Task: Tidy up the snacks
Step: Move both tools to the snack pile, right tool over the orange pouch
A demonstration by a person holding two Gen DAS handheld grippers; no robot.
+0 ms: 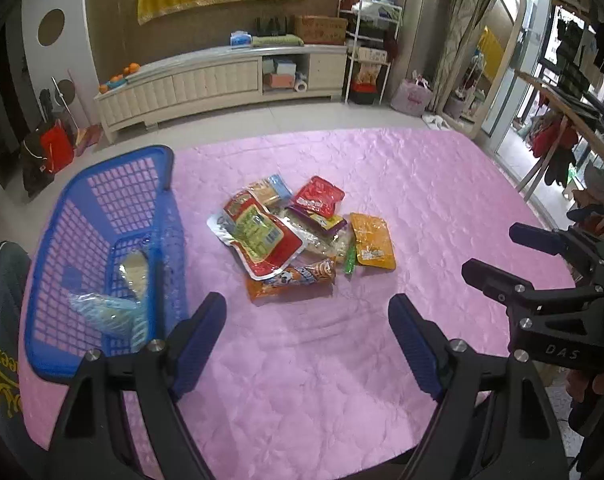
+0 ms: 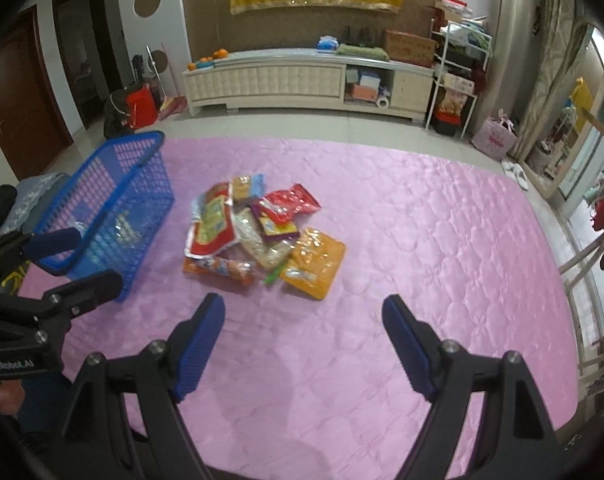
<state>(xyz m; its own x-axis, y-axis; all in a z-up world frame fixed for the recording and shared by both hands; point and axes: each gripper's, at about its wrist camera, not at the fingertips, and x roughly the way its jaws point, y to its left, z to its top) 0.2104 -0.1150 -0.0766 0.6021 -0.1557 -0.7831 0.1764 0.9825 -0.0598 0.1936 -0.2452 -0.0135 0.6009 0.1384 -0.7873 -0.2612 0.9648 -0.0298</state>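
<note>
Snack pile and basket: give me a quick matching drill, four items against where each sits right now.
Items:
1. orange-yellow packet
2. pale blue packet
3. blue basket
4. red pouch

Places:
A. far side of the pile
B. left of the pile on the pink quilt
C. right edge of the pile
D. inside the basket

Pairs: 1-C, 2-D, 3-B, 4-A

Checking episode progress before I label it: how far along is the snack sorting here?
Early. Done: two packets already lie in the blue basket, a pale one and a light-blue one. In hand: nothing; the left hand-held gripper and right hand-held gripper are both open and empty above the pink cover. Left: the whole pile of snacks, including the orange pouch.
</note>
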